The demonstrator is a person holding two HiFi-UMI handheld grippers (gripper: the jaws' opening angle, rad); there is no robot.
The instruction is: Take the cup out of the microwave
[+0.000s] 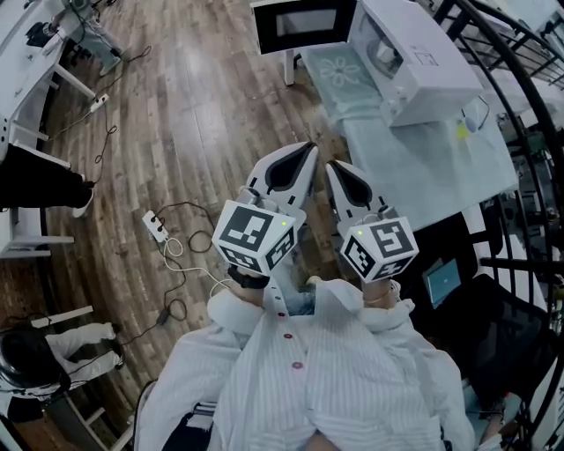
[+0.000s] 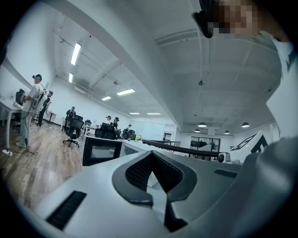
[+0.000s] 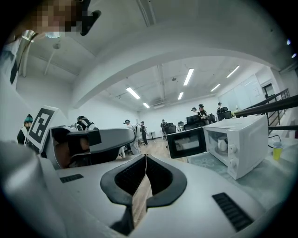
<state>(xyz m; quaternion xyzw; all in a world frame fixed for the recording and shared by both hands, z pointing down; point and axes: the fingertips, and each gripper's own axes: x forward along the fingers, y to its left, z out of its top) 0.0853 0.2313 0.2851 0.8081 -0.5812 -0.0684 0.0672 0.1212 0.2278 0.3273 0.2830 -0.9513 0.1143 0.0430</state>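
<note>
The white microwave stands on a cloth-covered table at the upper right, its door swung wide open. In the right gripper view a white cup stands inside the microwave cavity, behind the open door. Both grippers are held side by side in front of the person's chest, well short of the microwave. My left gripper has its jaw tips together and holds nothing. My right gripper is likewise shut and empty, as its own view shows.
A small yellow cup sits on the table beyond the microwave. A black railing runs along the right side. A power strip and cables lie on the wooden floor at the left. Other people and office chairs stand far off.
</note>
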